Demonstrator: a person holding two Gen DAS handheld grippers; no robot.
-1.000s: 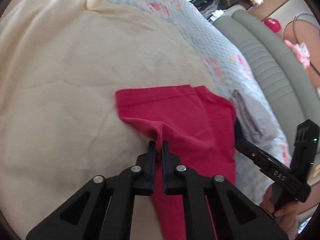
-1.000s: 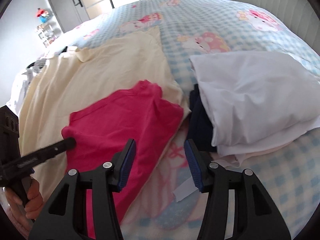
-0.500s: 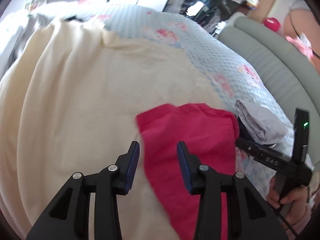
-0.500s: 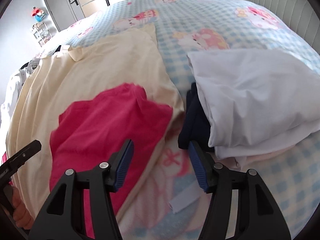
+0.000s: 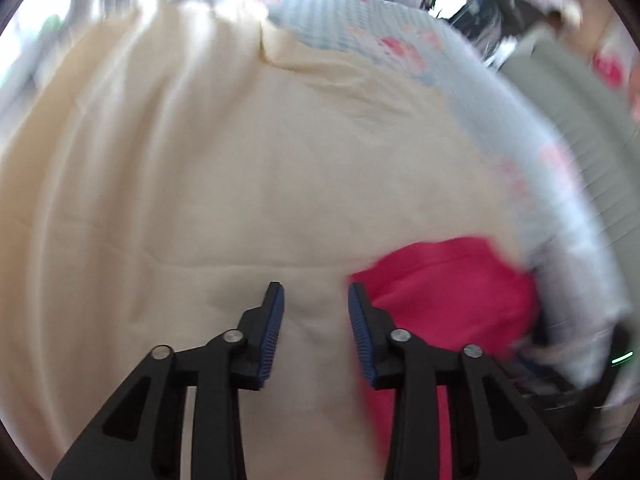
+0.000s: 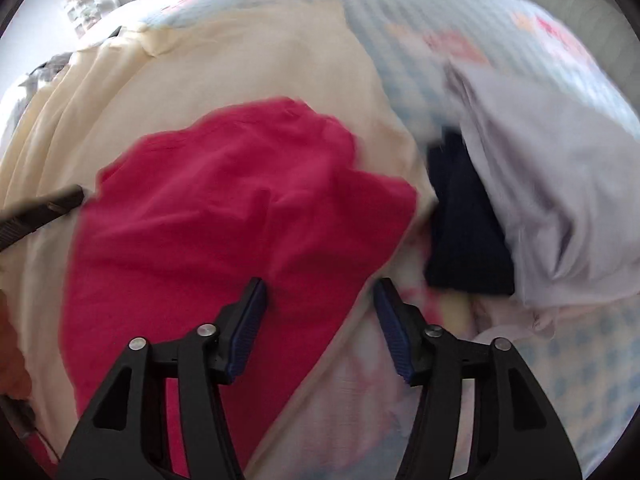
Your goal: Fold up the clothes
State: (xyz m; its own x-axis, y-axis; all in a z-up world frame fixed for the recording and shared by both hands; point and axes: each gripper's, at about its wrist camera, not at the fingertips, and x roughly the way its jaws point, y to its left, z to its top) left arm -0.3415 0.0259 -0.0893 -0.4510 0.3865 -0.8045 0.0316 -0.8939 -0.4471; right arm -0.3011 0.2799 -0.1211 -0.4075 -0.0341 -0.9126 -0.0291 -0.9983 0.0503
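Left claw (image 5: 316, 312), low in the middle of its own view, stands apart with nothing between its blue pads (image 5: 274, 328); only the cream sheet (image 5: 240, 160) shows through the gap. Its jaws have just been opening, which suggests it has let go of the red garment (image 5: 444, 292) now lying at the lower right of that frame, beside the right pad and not touched by it. A folded white piece (image 5: 572, 280) lies just past the garment at the right edge.

Right claw (image 6: 320, 324) in the other view, low and central, is also apart and clamps nothing. It hangs over the near right edge of the red garment, whose border runs through the gap, probably lined up for the next pinch so the cloth can be folded over. At the left edge the tip of the other claw pokes in near the garment's far side. Right of the garment a dark folded piece (image 6: 464, 220) sits tucked under the white one, likely the finished pile.
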